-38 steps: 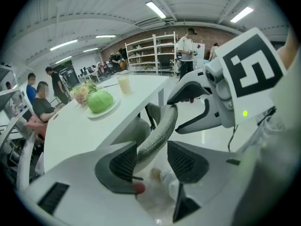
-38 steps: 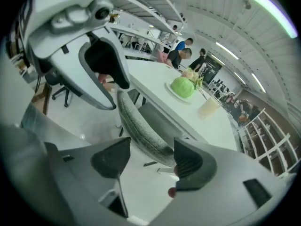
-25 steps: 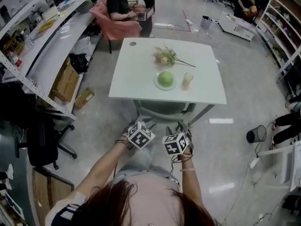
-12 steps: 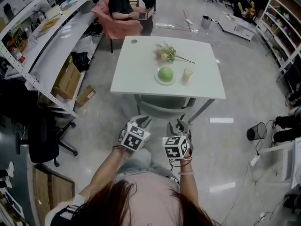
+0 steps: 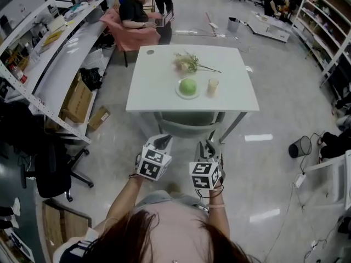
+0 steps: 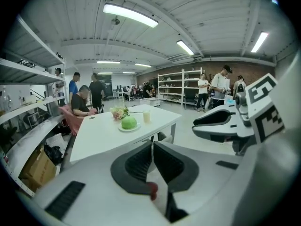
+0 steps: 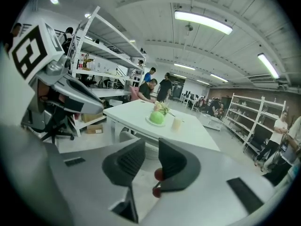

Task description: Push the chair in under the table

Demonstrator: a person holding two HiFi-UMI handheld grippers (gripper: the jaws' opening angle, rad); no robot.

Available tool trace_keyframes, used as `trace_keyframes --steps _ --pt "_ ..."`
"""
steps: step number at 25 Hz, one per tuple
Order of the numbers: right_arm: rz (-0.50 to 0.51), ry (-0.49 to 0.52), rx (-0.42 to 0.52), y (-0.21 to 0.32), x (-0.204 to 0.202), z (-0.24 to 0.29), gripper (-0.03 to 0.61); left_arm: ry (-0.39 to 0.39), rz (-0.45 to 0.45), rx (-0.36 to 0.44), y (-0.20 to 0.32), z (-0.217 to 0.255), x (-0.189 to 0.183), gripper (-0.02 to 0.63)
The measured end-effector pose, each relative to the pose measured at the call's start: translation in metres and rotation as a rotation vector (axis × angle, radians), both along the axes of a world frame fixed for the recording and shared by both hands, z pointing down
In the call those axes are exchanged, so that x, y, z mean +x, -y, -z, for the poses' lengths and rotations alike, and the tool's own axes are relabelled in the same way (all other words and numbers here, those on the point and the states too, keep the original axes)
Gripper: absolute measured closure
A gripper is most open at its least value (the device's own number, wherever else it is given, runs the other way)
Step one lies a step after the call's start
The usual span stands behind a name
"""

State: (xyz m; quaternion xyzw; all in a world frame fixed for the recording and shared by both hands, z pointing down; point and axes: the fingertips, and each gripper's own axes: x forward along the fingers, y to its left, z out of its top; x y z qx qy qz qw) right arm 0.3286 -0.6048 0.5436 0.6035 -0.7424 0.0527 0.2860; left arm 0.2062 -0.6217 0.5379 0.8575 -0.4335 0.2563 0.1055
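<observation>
Locating the chair: the grey-green moulded plastic chair [image 5: 186, 129] stands at centre frame in the head view, tucked under the near edge of the table; only its curved back rim shows.
Table: a white rectangular table [image 5: 159, 86] with a smooth matt top and slanted pale legs, filling the upper middle of the frame.
Tabletop load: a white plate bearing a round green object [image 5: 187, 87], a small pale cup [image 5: 212, 86] just beside it, and a loose sprig of flowers [image 5: 189, 63] further back.
Left gripper [image 5: 163, 141]: lower centre, clear of the chair; ribbed dark pads closed together on nothing.
Right gripper [image 5: 208, 146]: beside the left, also clear of the chair; its jaws have just been closing, a narrow gap remains and nothing lies between them.
Progress: the push looks complete, or nearly so.
Risk 1: a further shove would probably drive the chair back into the table edge and shake the cup and plate.
Risk 2: an off-centre push could snag a chair leg on a slanted table leg and turn the seat askew.
Risk 3: smooth plastic against narrow pads may let a gripper slip off the rounded rim.
Floor: glossy grey, likely letting the chair slide readily.
</observation>
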Motion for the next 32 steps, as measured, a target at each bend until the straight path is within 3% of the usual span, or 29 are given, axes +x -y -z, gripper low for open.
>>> trace_keyframes --steps 7,14,21,32 --pt "0.000 0.049 0.043 -0.023 -0.005 0.013 0.499 -0.001 -0.047 0.007 -0.032 0.009 0.011 0.598" --pt "-0.016 0.066 0.078 -0.058 -0.007 0.033 0.554 -0.015 -0.050 -0.026 -0.072 0.017 -0.002 0.600" --pt "-0.038 -0.008 0.080 -0.097 -0.020 0.043 0.555 -0.062 0.002 -0.001 -0.110 0.035 -0.030 0.600" --pt "-0.007 0.079 0.081 -0.165 -0.031 0.059 0.555 -0.090 0.048 0.010 -0.183 0.046 -0.037 0.600"
